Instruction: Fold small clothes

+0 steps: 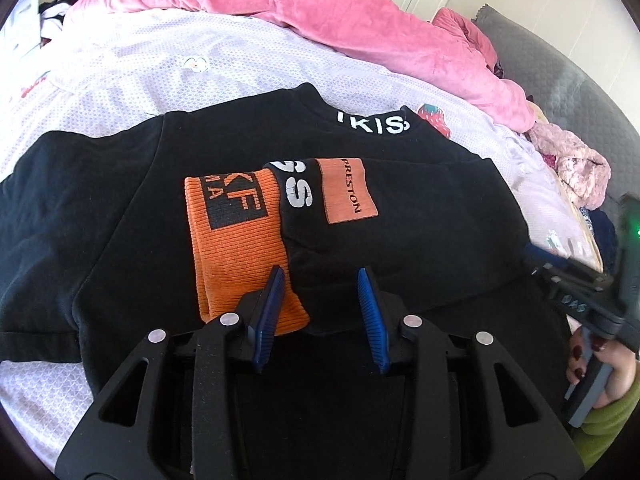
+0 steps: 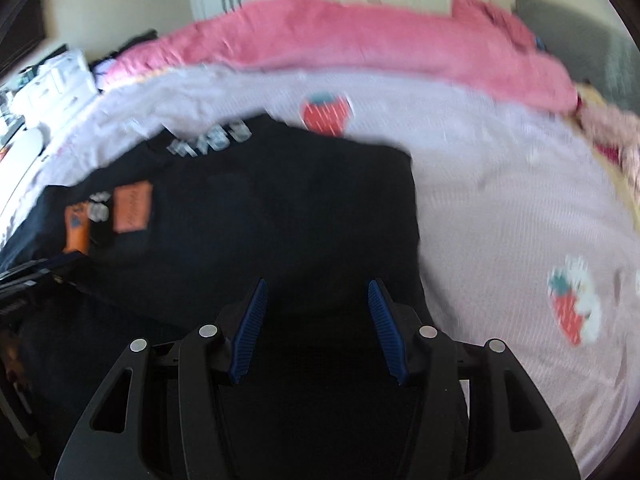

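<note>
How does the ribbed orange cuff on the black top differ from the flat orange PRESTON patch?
The ribbed orange cuff is knitted, long and bears a black block logo; the flat orange patch is smooth, smaller, with one line of black lettering. The cuff reaches down to the left gripper; the patch lies farther off. Both are orange and rest on the black top.

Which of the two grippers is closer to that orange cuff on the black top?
Left. The left gripper hovers right over the orange cuff, one finger above it, jaws open. The right gripper is off to the side, above plain black fabric of the black top.
</note>
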Available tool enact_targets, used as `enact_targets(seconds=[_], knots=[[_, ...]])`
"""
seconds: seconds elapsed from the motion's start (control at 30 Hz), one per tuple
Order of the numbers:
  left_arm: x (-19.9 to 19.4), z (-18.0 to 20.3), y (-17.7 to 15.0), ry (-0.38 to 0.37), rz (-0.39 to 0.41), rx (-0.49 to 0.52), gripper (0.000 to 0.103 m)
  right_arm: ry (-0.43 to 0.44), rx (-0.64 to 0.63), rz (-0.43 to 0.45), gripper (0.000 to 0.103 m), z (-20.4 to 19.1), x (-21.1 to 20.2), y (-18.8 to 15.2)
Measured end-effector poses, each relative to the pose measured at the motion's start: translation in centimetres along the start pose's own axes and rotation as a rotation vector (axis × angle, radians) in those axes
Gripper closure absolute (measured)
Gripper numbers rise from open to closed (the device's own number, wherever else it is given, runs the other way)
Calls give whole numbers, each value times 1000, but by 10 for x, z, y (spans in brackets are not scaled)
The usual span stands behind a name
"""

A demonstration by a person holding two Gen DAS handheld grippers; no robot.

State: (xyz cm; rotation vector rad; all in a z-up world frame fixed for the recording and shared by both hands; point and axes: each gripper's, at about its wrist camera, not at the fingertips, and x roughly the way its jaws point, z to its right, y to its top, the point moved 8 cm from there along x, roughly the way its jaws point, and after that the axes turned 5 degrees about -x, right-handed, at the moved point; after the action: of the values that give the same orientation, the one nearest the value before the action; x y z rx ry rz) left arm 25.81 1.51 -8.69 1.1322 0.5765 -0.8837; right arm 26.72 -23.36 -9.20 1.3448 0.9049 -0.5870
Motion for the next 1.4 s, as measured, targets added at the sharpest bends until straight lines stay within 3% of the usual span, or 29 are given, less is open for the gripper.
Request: enact_targets(seconds=[0.1,0.43,0.57,0.73,1.03,1.13,1.2,1.33,1.4], knots=[[0,0,1,-5,-2,-6,73,51,39,-27,52,7,7,-7],[-1,1,2,-12,1,-15,69,50,38,-14,52,8,2,-5],[-4,3,4,-16,12,-18,60,78,53,13,40,6,-7,-1],[-10,1,6,-10,27,-30,50,76,39,31,40,2,-12,2],[-21,-5,12,27,59,-35,27,70,37,58,25,-1,-19,7],[-25,-9,14,51,69,-35,26,70,31,66,21,-4,-21,9],[-28,-12,16,62,79,-38,15,69,22,76,20,-7,-24,10],[-42,-15,23,98,132,-31,10,68,-2,90,19,-15,-28,12],[-50,-15,25,111,161,-23,9,78,-9,94,12,-19,-30,13]])
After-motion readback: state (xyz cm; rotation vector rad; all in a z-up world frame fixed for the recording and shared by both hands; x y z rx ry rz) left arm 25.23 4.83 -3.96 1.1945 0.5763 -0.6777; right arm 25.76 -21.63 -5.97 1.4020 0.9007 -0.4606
